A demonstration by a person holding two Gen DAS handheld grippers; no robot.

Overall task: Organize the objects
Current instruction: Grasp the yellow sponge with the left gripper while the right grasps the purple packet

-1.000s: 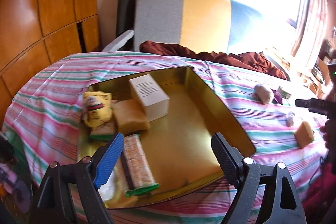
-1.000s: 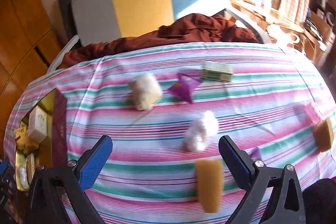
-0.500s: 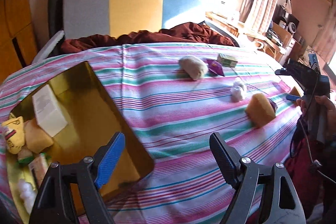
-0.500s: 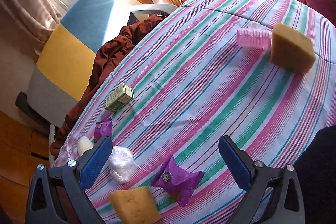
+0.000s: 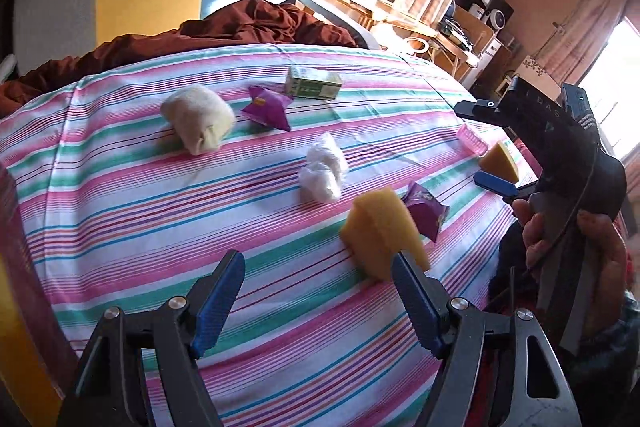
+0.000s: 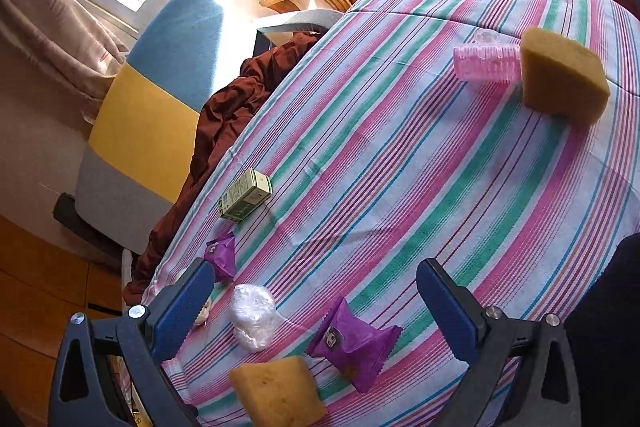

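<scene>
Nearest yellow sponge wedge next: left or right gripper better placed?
Left, probably. The left gripper has its fingers closing, nothing between them yet, with the yellow sponge wedge just beyond its right finger. The right gripper hangs open over the purple snack packet, the wedge low in its view.

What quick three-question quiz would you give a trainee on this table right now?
1. How many yellow sponges lie on the striped cloth?
2. True or false: the green box sits inside a tray.
3. What lies right beside the pink roller? A) a yellow sponge B) a purple packet C) the white plastic wad
Key: 1) two; 2) false, it lies on the cloth; 3) A.
</scene>
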